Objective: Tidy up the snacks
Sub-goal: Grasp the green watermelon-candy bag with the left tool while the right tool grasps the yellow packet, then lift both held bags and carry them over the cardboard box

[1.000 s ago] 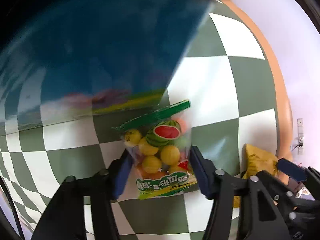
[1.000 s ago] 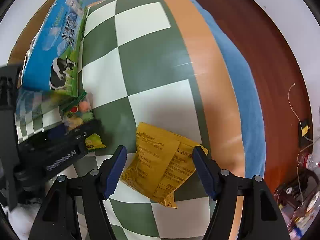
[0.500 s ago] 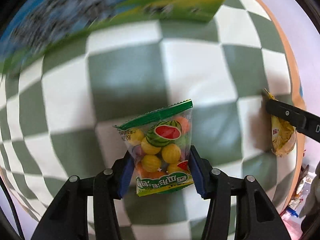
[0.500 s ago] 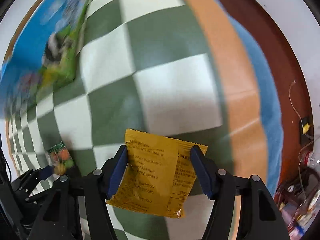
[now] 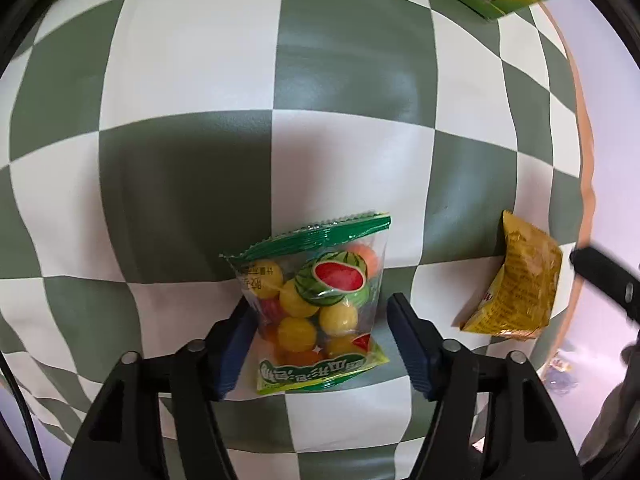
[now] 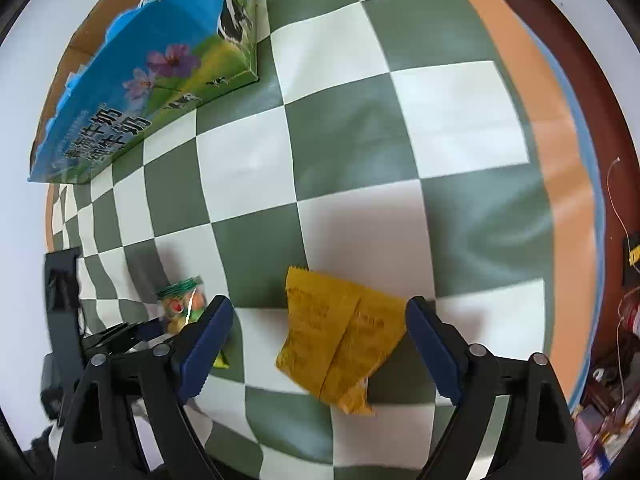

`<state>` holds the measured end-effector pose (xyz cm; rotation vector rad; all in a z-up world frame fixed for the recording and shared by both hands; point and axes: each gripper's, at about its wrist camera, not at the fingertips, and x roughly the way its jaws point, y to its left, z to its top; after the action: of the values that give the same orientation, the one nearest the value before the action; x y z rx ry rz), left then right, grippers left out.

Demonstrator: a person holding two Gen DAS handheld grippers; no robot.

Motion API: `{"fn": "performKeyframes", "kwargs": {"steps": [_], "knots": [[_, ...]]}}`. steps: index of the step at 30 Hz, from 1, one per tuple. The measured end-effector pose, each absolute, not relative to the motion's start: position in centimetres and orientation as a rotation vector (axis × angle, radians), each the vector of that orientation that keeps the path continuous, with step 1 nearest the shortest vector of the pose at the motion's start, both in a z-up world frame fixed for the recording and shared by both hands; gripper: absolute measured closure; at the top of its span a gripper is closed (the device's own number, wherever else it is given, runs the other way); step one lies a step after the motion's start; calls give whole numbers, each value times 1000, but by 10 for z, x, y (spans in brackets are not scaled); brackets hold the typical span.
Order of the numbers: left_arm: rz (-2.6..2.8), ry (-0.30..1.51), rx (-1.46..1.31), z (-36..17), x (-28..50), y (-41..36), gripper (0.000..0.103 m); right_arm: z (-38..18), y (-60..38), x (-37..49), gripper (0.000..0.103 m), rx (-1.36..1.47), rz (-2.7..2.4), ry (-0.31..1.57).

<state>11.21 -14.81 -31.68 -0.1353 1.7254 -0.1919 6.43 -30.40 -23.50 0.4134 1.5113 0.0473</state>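
Clear fruit-candy bag [image 5: 316, 312] between our parted left gripper [image 5: 318, 344] pads, yellow packet [image 6: 340, 344] inside our wide right gripper [image 6: 320, 350], near checkered table's [image 6: 360, 168] orange edge, milk carton [image 6: 152, 76] toward far corner.

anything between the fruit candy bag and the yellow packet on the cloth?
Nothing. In the left wrist view the fruit candy bag and the yellow packet are separated only by bare checkered cloth.

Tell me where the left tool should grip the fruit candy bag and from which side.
Grip the candy bag across its lower half, coming from its bottom sealed edge as the left tool already does. The bag lies flat on the checkered cloth, its straight side edges facing the open fingers; the bulging middle looks harder to pinch.
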Motion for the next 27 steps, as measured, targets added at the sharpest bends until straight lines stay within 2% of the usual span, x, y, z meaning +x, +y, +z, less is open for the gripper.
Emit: {"fn": "performKeyframes", "kwargs": {"steps": [5, 8, 12, 14, 15, 17, 18, 19, 27], "knots": [[-172, 1737, -148, -331, 119, -122, 38, -258, -294, 41, 10, 452, 2, 1593], [-149, 1742, -161, -338, 149, -111, 38, -272, -293, 35, 10, 513, -64, 1607], [-135, 1744, -156, -346, 144, -114, 38, -276, -293, 36, 10, 510, -100, 1595], [-136, 1740, -138, -342, 145, -120, 40, -282, -283, 40, 10, 493, -95, 1583], [-136, 1736, -126, -341, 142, -124, 45, -281, -281, 39, 11, 483, -92, 1572], [-134, 1722, -91, -334, 140, -128, 52, -282, -274, 39, 19, 440, -91, 1548], [-141, 1713, -79, -332, 139, -130, 53, -282, -268, 38, 34, 397, -90, 1535], [-147, 1708, -68, -329, 137, -133, 54, -281, -262, 38, 42, 333, -84, 1523], [-212, 1645, -37, -282, 135, -134, 55, -257, -239, 32, 49, 324, 29, 1461]]}}
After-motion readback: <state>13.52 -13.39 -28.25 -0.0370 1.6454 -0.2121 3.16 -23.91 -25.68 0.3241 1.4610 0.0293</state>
